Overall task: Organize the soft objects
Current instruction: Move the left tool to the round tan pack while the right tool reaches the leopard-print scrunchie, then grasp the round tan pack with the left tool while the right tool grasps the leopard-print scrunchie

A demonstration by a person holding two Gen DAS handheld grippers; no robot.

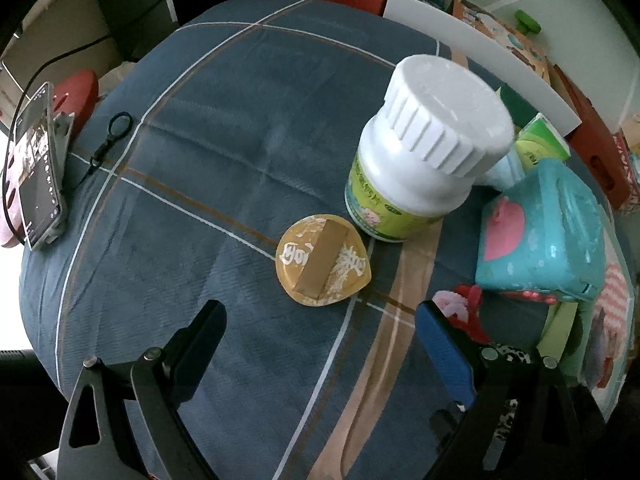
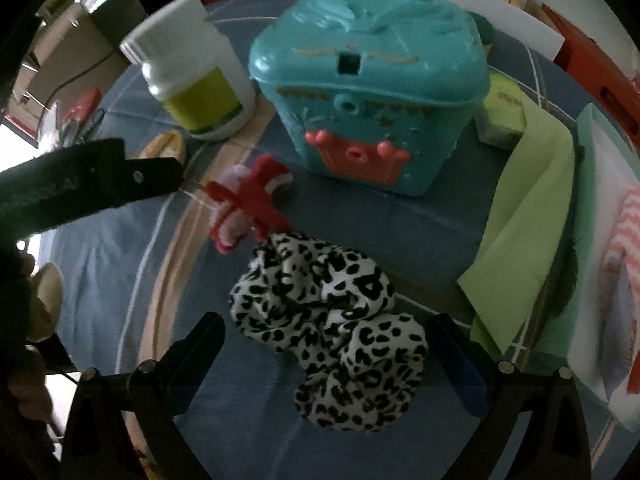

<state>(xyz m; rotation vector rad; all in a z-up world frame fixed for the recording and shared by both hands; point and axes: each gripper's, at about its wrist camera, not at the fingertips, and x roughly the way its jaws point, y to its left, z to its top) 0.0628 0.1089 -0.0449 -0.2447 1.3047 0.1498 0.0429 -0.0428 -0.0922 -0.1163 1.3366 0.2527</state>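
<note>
A black-and-white leopard-print scrunchie (image 2: 336,328) lies on the blue plaid cloth (image 2: 100,264), between the spread fingers of my right gripper (image 2: 332,344), which is open. Just beyond it lies a red and pink fluffy piece (image 2: 248,200). In the left wrist view that red and pink piece (image 1: 460,304) shows beside the right finger (image 1: 444,352) of my left gripper (image 1: 320,336), which is open over bare cloth. A round yellow sealed cup lid (image 1: 322,258) lies ahead of the left gripper.
A white pill bottle with a green label (image 1: 416,160) and a teal plastic box with a pink crown (image 2: 368,92) stand behind. A green folded cloth (image 2: 524,216) and a tray of fabrics (image 2: 608,248) lie right. A phone on a stand (image 1: 36,168) is at the left edge.
</note>
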